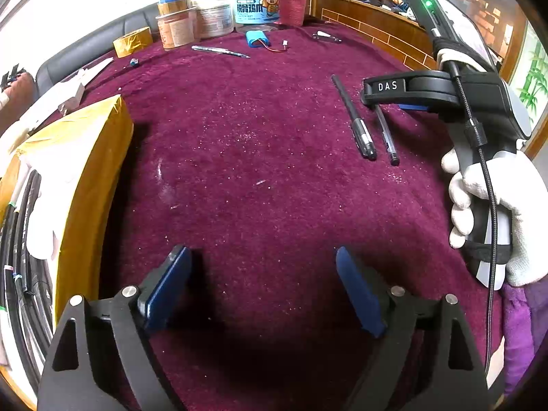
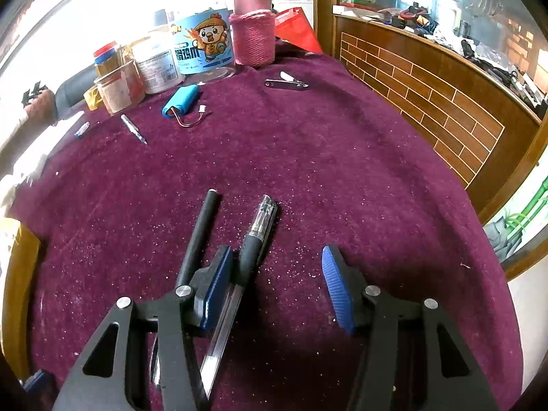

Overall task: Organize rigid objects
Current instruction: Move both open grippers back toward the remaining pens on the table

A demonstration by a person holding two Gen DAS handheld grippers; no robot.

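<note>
- The left gripper hung over the bare maroon cloth, its jaws standing wide apart with nothing between the blue pads
- Beside it, at the left edge of the left wrist view, stood a yellow taped box holding coiled black cables
- The right gripper was angled down at two pens lying side by side on the cloth, well apart from the clutter at the far edge
- Its jaws were apart; the left pad sat between the two pens, just beside the clear pen, and the right pad was well clear of it, so no pad pressed on either one
- The black pen lay outside the left finger, and its lower part was hidden behind the gripper's frame
- In the left wrist view a white-gloved hand held the right gripper's handle, with the two pens on the cloth below its fingers
- At the far edge of the table stood a big jar with a cartoon label, a pink flask in a knitted sleeve and smaller jars
- In front of them lay a blue battery pack with red wires, a silver pen and a small metal tool
- A roll of yellow tape lay at the far left corner
</note>
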